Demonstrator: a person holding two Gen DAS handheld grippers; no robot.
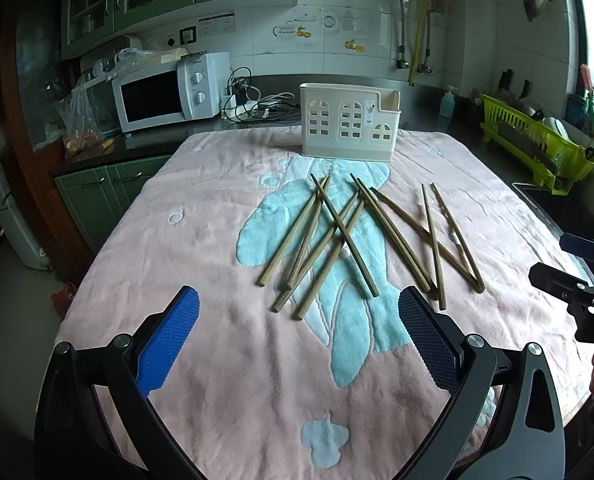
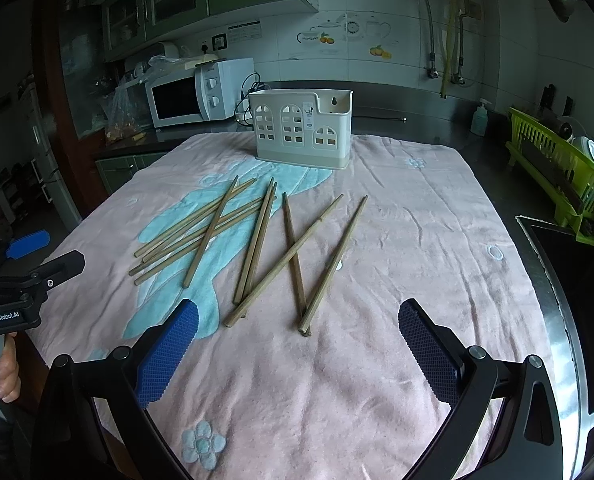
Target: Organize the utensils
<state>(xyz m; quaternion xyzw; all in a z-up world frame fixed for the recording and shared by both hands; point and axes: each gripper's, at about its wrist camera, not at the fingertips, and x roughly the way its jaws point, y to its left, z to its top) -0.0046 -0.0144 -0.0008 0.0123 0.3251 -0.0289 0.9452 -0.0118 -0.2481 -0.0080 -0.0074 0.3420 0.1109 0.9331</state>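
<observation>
Several wooden chopsticks (image 1: 347, 238) (image 2: 257, 240) lie scattered and crossing on a pink and blue towel (image 1: 201, 248) (image 2: 417, 240). Behind them a cream utensil holder (image 1: 347, 122) (image 2: 303, 130) with window-shaped cutouts stands upright and looks empty. My left gripper (image 1: 299, 312) is open just short of the near chopstick ends, holding nothing. My right gripper (image 2: 299, 320) is also open, with the near ends of two chopsticks lying between its blue fingertips. Each gripper shows at the edge of the other's view: the right gripper (image 1: 569, 276), the left gripper (image 2: 37, 260).
A white microwave (image 1: 169, 90) (image 2: 201, 92) and tangled cables (image 1: 253, 100) sit on the counter at the back left. A green dish rack (image 1: 537, 140) (image 2: 565, 172) and a sink edge (image 2: 553, 280) are on the right. A soap bottle (image 1: 448, 102) stands by the tiled wall.
</observation>
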